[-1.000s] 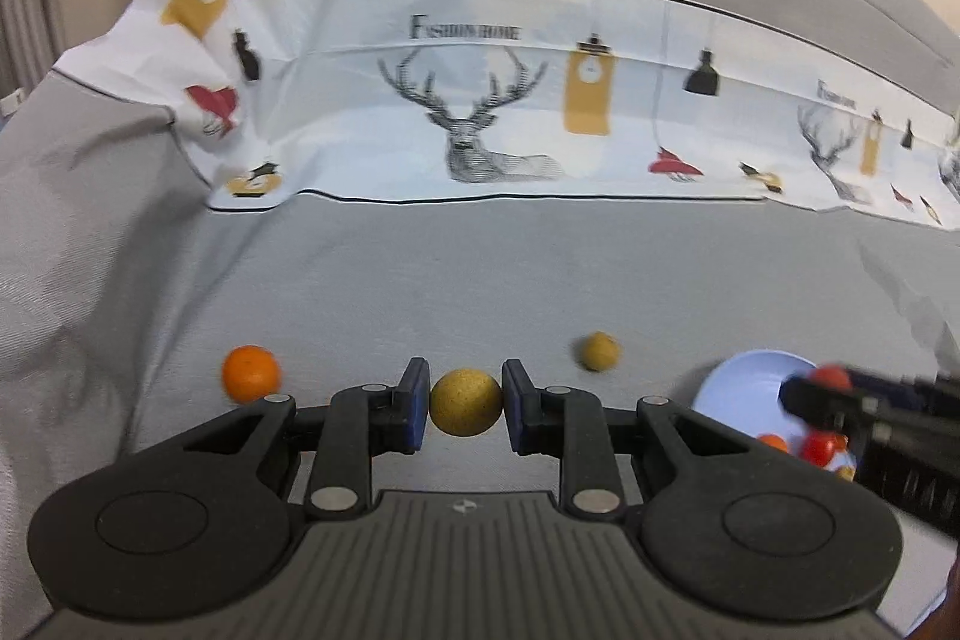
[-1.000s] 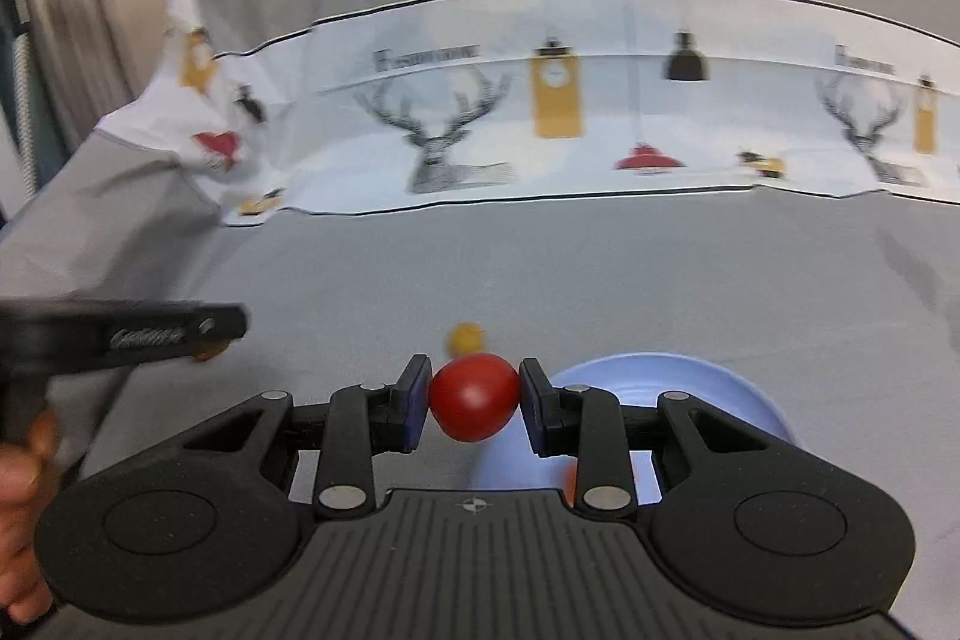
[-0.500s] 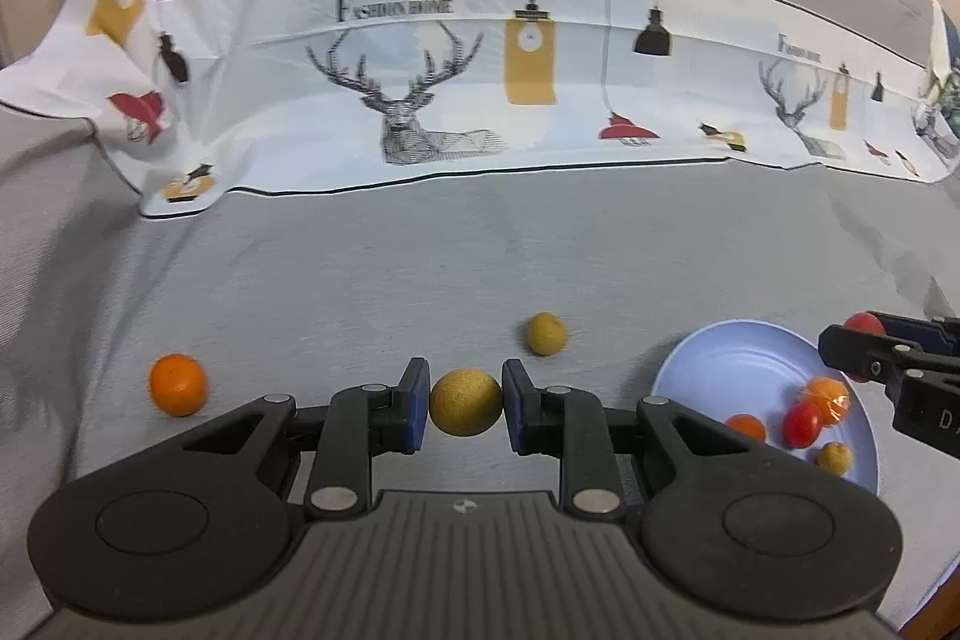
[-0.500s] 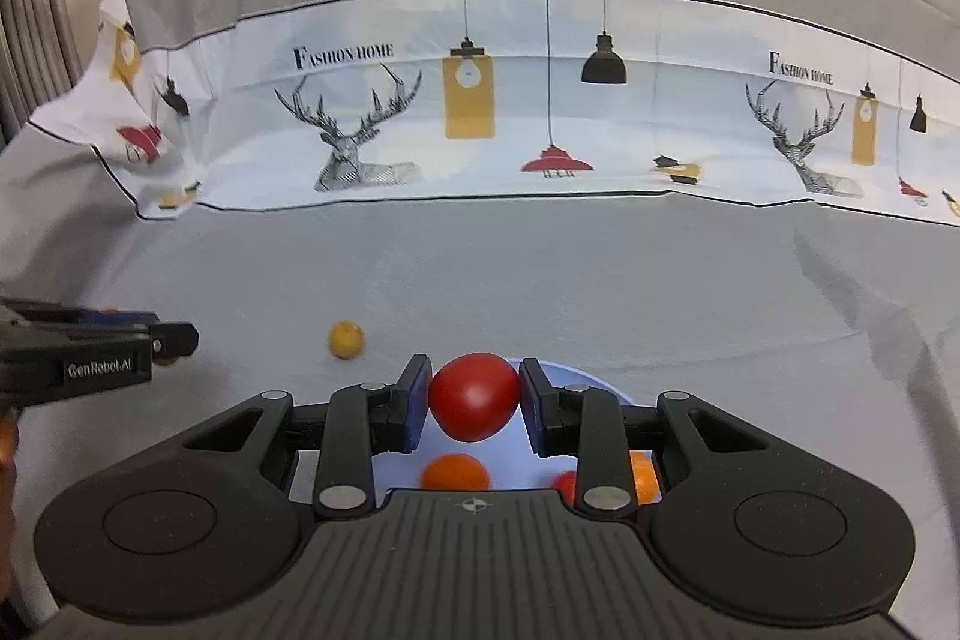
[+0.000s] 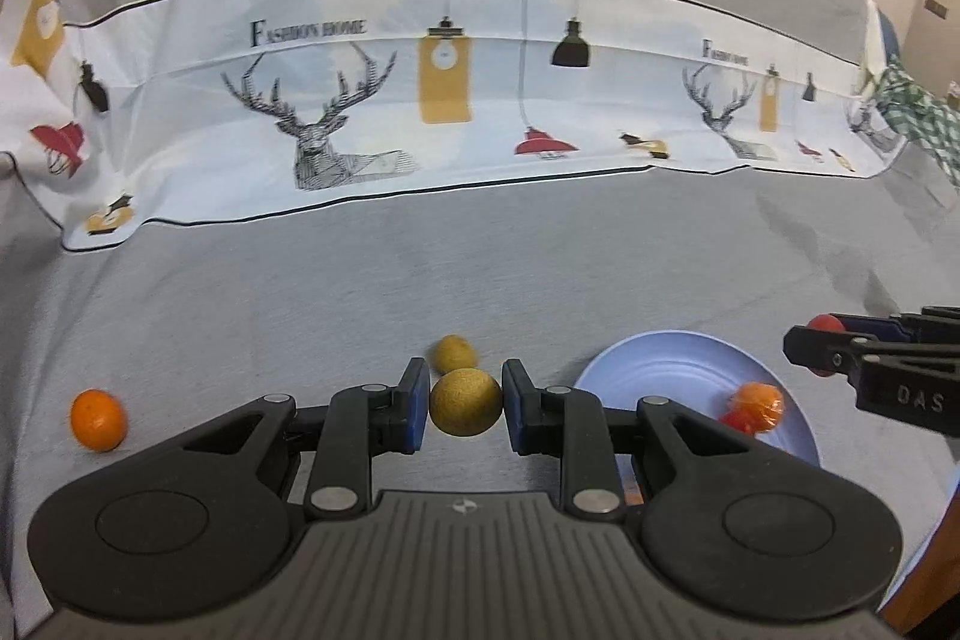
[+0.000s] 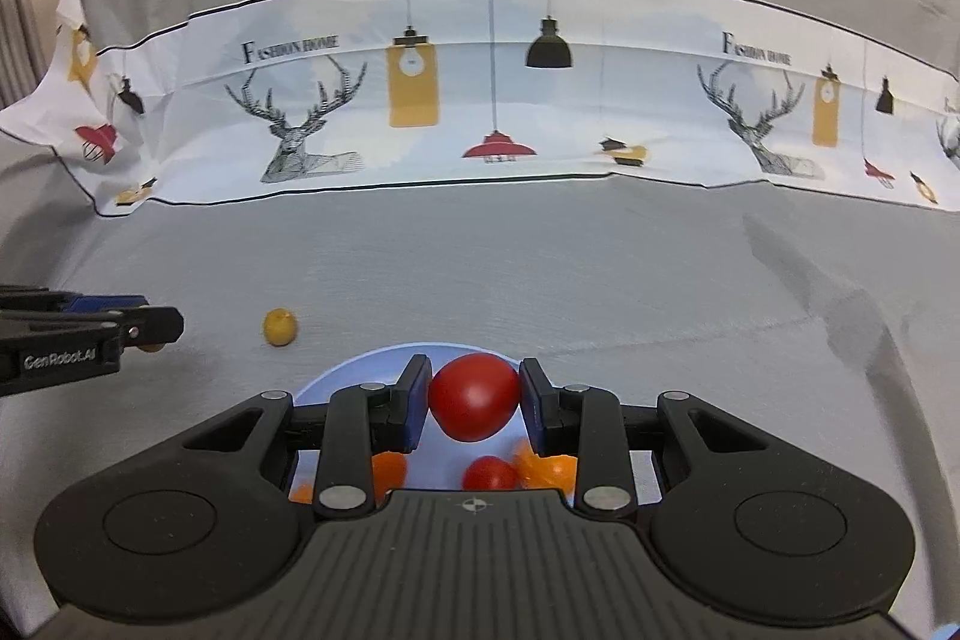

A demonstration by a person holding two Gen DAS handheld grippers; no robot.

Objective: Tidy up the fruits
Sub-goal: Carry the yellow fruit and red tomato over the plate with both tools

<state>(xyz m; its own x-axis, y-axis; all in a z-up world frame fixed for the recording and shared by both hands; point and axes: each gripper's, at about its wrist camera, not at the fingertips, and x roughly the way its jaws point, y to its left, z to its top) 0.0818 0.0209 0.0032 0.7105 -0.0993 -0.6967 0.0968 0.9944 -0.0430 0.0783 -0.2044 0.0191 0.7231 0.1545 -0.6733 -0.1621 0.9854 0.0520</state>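
Grey cloth (image 5: pixel 420 280) covers the whole work surface and rises into folds at the back. Across its far part lies a white printed band (image 5: pixel 480 100) bearing stags, hanging lamps and the words "Fashion Home". Near the right edge of the left wrist view a green checked fabric (image 5: pixel 918 112) overlaps the end of the band.

Pale blue plate (image 5: pixel 660 370): rests on the cloth to the right of the left gripper and directly beneath the right gripper. It holds several small orange and red fruits, among them an orange one (image 5: pixel 759 396) touching a red one (image 5: pixel 741 421); their exact number cannot be told.

Left gripper (image 5: pixel 465 403): its jaws are closed on a round tan-yellow fruit (image 5: pixel 465 402), both blue pads pressing its sides, above bare cloth just left of the plate.

Right gripper (image 6: pixel 474 403): its jaws clamp a red tomato (image 6: pixel 474 405), held over the plate's interior, above the fruits already lying there.

Loose fruit on the cloth: a mandarin (image 5: pixel 98 419) lies well to the left, apart from everything else; a second small yellow fruit (image 5: pixel 455 353) lies just beyond the held one, between the left gripper and the printed band, left of the plate's rim.
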